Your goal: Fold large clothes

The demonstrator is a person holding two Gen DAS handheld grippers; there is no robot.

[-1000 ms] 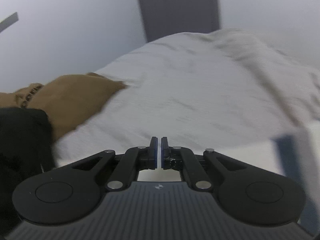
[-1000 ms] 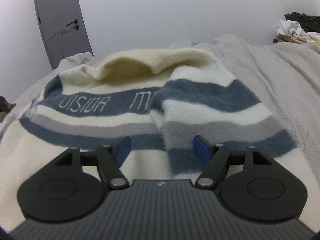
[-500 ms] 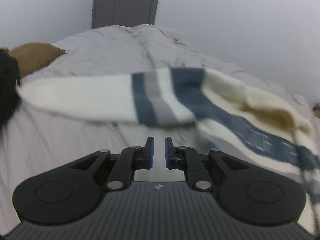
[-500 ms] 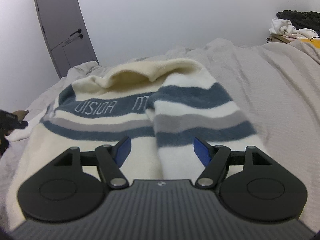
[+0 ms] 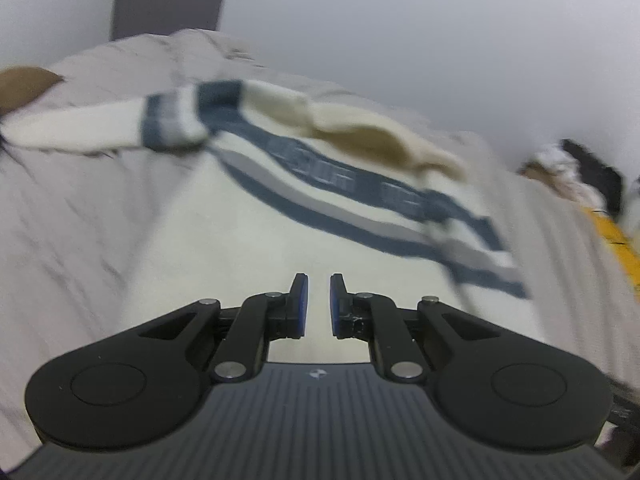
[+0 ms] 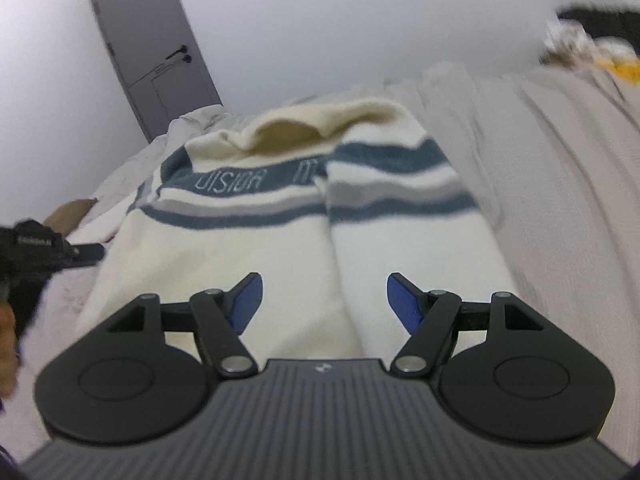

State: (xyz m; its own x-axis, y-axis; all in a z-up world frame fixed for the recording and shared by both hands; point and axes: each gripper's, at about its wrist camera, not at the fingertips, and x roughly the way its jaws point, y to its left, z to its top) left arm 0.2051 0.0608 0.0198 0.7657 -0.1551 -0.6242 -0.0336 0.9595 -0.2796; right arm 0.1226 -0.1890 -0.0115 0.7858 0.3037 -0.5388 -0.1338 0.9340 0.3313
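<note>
Hovering over the sweater [image 6: 248,256], right gripper [image 6: 322,300] wide, left gripper [image 5: 316,306] narrow, both empty; the narrow gap may miss thick fabric

Sweater spread on the bed, both grippers above its lower part

The cream knitted sweater with blue and grey stripes [image 6: 248,248] lies on the pale grey bed cover [image 6: 560,184], one sleeve folded over its body on the right; a grey door [image 6: 148,48] stands behind, a heap of clothes [image 6: 588,44] far right.
</note>
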